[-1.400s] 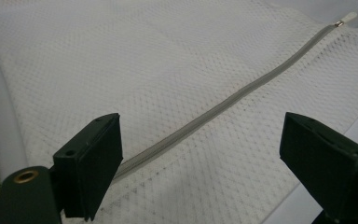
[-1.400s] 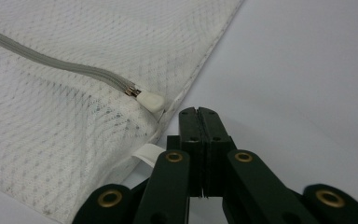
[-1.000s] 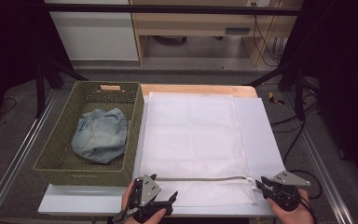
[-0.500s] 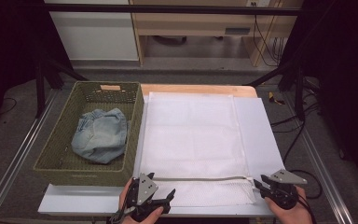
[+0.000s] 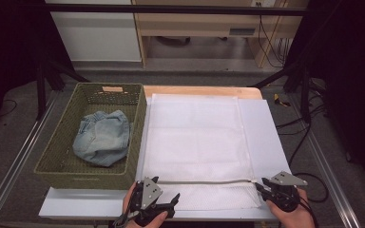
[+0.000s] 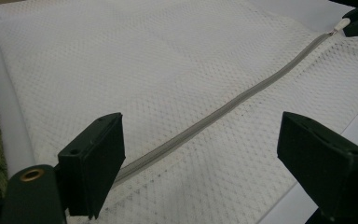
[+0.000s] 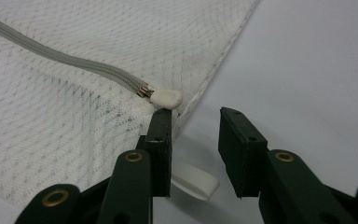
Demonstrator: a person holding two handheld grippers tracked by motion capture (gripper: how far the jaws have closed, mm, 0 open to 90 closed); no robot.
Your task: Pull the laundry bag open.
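Note:
A white mesh laundry bag (image 5: 195, 137) lies flat on the table, with its grey zipper (image 5: 199, 181) running across near the front edge. My left gripper (image 5: 166, 194) rests at the bag's front left corner. Its jaws stand wide open on either side of the zipper (image 6: 223, 109), touching nothing (image 6: 200, 158). My right gripper (image 5: 262, 185) is at the bag's right corner, where the white zipper pull (image 7: 166, 98) sits. There its jaws (image 7: 193, 116) stand apart just short of the pull, above a white ribbon tab (image 7: 195, 183), gripping nothing.
A green woven basket (image 5: 83, 178) holding a crumpled denim garment (image 5: 102, 137) stands to the left of the bag. The white table top (image 5: 266, 133) shows to the right of the bag. Black stands and cables are on the floor around the table.
The right gripper has shifted a little toward the bag's corner. The left gripper and the bag have not moved.

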